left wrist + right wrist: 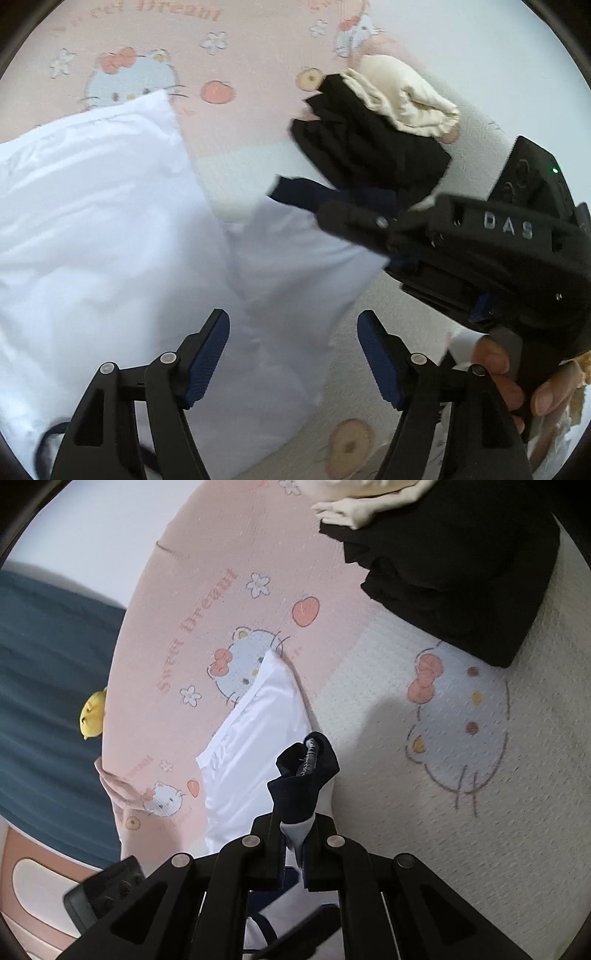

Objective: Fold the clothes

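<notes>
On a pink cartoon-print bed sheet point(229, 572), a black and cream pile point(373, 140) sits folded-looking. The white garment point(110, 240) lies rumpled, seemingly mid-fold: the right gripper point(295, 834) pinches its navy-trimmed edge point(303, 771), while the left gripper point(293, 354) has its fingers apart above it.

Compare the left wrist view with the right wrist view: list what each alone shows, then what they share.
Left wrist only: the left gripper, jaws open over the white garment, and the hand holding the right gripper.
Right wrist only: a yellow toy, blue bedding, and the navy trim clamped in the jaws.
Shared: white garment, black clothes, cream cloth, pink cartoon sheet.
</notes>
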`<state>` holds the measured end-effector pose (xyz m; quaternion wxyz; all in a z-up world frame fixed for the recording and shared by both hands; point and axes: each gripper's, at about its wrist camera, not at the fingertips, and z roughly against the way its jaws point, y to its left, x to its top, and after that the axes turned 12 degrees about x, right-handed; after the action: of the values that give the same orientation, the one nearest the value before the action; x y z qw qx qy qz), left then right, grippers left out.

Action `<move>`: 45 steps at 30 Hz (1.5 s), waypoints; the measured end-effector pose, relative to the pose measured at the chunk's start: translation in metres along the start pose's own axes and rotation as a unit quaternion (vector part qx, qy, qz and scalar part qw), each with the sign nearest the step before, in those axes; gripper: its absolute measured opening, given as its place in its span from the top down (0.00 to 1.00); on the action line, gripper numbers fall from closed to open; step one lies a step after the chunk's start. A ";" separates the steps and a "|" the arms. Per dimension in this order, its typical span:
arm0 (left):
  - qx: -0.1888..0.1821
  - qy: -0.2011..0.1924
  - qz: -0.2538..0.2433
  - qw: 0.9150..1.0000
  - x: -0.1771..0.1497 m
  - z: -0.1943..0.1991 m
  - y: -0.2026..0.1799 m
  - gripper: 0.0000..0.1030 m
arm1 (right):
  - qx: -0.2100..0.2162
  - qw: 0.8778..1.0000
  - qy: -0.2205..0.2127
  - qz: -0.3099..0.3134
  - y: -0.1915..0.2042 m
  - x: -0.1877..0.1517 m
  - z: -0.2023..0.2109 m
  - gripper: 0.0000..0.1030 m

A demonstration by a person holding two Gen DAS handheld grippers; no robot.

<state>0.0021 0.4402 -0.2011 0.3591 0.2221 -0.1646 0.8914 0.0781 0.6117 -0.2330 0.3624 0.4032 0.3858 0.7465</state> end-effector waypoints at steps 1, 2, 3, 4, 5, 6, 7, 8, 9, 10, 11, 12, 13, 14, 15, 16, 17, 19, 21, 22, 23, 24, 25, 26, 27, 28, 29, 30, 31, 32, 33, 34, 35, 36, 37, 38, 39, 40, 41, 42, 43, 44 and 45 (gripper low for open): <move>0.010 0.000 -0.001 1.000 -0.001 -0.001 -0.003 0.32 | -0.004 1.000 0.005 0.004 0.001 -0.002 -0.003 0.96; 0.021 0.000 -0.003 1.000 -0.001 -0.002 -0.005 0.32 | -0.008 1.000 0.010 0.007 0.002 -0.004 -0.006 0.96; 0.027 0.001 -0.002 1.000 0.000 -0.006 -0.007 0.32 | -0.009 1.000 0.018 0.008 0.002 -0.006 -0.011 0.96; 0.025 0.008 0.004 1.000 0.005 -0.018 -0.006 0.32 | -0.008 1.000 0.026 0.007 0.002 -0.008 -0.013 0.96; 0.023 0.014 0.010 1.000 0.010 -0.031 -0.005 0.32 | -0.007 0.999 0.033 0.005 0.002 -0.011 -0.017 0.96; 0.021 0.021 0.016 0.999 0.014 -0.041 -0.004 0.32 | -0.007 0.999 0.040 0.003 0.002 -0.014 -0.022 0.96; 0.020 0.025 0.023 0.999 0.015 -0.045 -0.002 0.32 | -0.008 0.999 0.047 0.003 0.003 -0.015 -0.027 0.96; 0.020 0.029 0.028 0.999 0.015 -0.046 0.001 0.32 | -0.008 0.999 0.054 0.004 0.004 -0.017 -0.031 0.96; 0.022 0.031 0.032 0.999 0.012 -0.043 0.009 0.32 | -0.007 0.998 0.062 0.007 0.007 -0.017 -0.037 0.96; 0.023 0.032 0.036 0.999 0.009 -0.039 0.017 0.32 | -0.007 0.998 0.068 0.011 0.009 -0.018 -0.041 0.96; 0.025 0.034 0.039 0.998 0.007 -0.037 0.023 0.32 | -0.008 0.997 0.073 0.015 0.011 -0.019 -0.045 0.96; 0.028 0.036 0.041 0.998 0.006 -0.037 0.027 0.32 | -0.010 0.996 0.083 0.017 0.013 -0.020 -0.050 0.96; 0.031 0.037 0.043 0.998 0.005 -0.035 0.030 0.32 | -0.012 0.995 0.094 0.018 0.014 -0.021 -0.056 0.95; 0.036 0.038 0.045 0.998 0.003 -0.034 0.034 0.32 | -0.015 0.994 0.105 0.020 0.015 -0.022 -0.062 0.94; 0.037 0.039 0.048 0.997 0.002 -0.033 0.037 0.32 | -0.020 0.993 0.117 0.020 0.016 -0.023 -0.067 0.92; 0.038 0.039 0.049 0.997 0.001 -0.032 0.039 0.32 | -0.025 0.991 0.129 0.020 0.017 -0.024 -0.072 0.88; 0.038 0.040 0.050 0.997 0.001 -0.032 0.040 0.32 | -0.020 0.991 0.128 0.024 0.020 -0.023 -0.072 0.73; 0.035 0.039 0.047 0.998 0.005 -0.033 0.037 0.32 | -0.005 0.992 0.120 0.033 0.028 -0.022 -0.069 0.56; 0.031 0.037 0.045 0.998 0.006 -0.030 0.036 0.32 | 0.024 0.995 0.096 0.026 0.031 -0.018 -0.056 0.45; 0.029 0.036 0.045 0.998 0.007 -0.029 0.035 0.32 | 0.039 0.996 0.083 0.022 0.033 -0.015 -0.049 0.43; 0.025 0.037 0.046 0.998 0.008 -0.029 0.034 0.32 | 0.054 0.996 0.070 0.017 0.034 -0.013 -0.041 0.40; 0.025 0.037 0.047 0.998 0.008 -0.029 0.033 0.32 | 0.057 0.997 0.055 0.013 0.034 -0.010 -0.033 0.39; 0.027 0.037 0.047 0.998 0.009 -0.029 0.032 0.32 | 0.057 0.998 0.040 0.010 0.033 -0.008 -0.025 0.38; 0.029 0.038 0.048 0.998 0.009 -0.029 0.032 0.32 | 0.050 0.998 0.035 0.007 0.029 -0.008 -0.020 0.38; 0.029 0.041 0.050 0.997 0.009 -0.030 0.032 0.32 | 0.042 0.999 0.033 0.004 0.026 -0.008 -0.016 0.37; 0.030 0.043 0.052 0.997 0.009 -0.031 0.031 0.32 | 0.034 0.999 0.031 0.001 0.022 -0.009 -0.012 0.37; 0.031 0.045 0.053 0.997 0.009 -0.032 0.031 0.32 | 0.025 0.999 0.029 -0.002 0.018 -0.009 -0.008 0.37; 0.032 0.047 0.055 0.997 0.010 -0.033 0.030 0.32 | 0.017 0.999 0.027 -0.005 0.014 -0.010 -0.005 0.37; 0.033 0.048 0.057 0.997 0.010 -0.034 0.029 0.32 | 0.009 1.000 0.025 -0.008 0.010 -0.010 -0.001 0.37; 0.037 0.045 0.056 0.997 0.011 -0.034 0.028 0.32 | 0.000 1.000 0.023 -0.011 0.006 -0.010 0.003 0.37; 0.040 0.044 0.056 0.997 0.012 -0.034 0.028 0.32 | -0.008 1.000 0.021 -0.015 0.002 -0.011 0.007 0.37; 0.043 0.043 0.055 0.997 0.013 -0.034 0.029 0.32 | -0.016 1.000 0.019 -0.018 -0.002 -0.011 0.011 0.37; 0.045 0.042 0.055 0.997 0.013 -0.033 0.030 0.32 | -0.025 0.999 0.017 -0.021 -0.005 -0.012 0.015 0.37; 0.045 0.043 0.057 0.996 0.014 -0.034 0.030 0.32 | -0.031 0.999 0.017 -0.017 -0.007 -0.014 0.016 0.37; 0.044 0.045 0.059 0.996 0.014 -0.035 0.030 0.32 | -0.037 0.999 0.019 -0.010 -0.008 -0.017 0.017 0.37; 0.044 0.048 0.062 0.996 0.016 -0.036 0.030 0.32 | -0.042 0.999 0.021 -0.004 -0.009 -0.019 0.019 0.37; 0.042 0.050 0.064 0.996 0.017 -0.038 0.030 0.32 | -0.048 0.999 0.022 0.002 -0.010 -0.022 0.020 0.37; 0.036 0.051 0.066 0.996 0.017 -0.038 0.031 0.32 | -0.054 0.998 0.024 0.008 -0.011 -0.025 0.021 0.37; 0.029 0.052 0.068 0.996 0.018 -0.038 0.031 0.32 | -0.059 0.998 0.026 0.014 -0.012 -0.027 0.022 0.37; 0.022 0.052 0.069 0.996 0.018 -0.039 0.031 0.32 | -0.065 0.997 0.027 0.020 -0.013 -0.030 0.023 0.37; 0.014 0.052 0.067 0.996 0.018 -0.038 0.031 0.33 | -0.070 0.997 0.029 0.026 -0.014 -0.033 0.024 0.37; 0.012 0.051 0.066 0.996 0.018 -0.038 0.030 0.35 | -0.076 0.996 0.031 0.032 -0.016 -0.035 0.025 0.37; 0.011 0.051 0.064 0.997 0.019 -0.038 0.029 0.36 | -0.082 0.995 0.032 0.039 -0.017 -0.038 0.027 0.37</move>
<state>-0.0413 0.4479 -0.2275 0.3072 0.1692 -0.1505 0.9243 0.1210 0.5943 -0.2495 0.3523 0.3624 0.3194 0.8016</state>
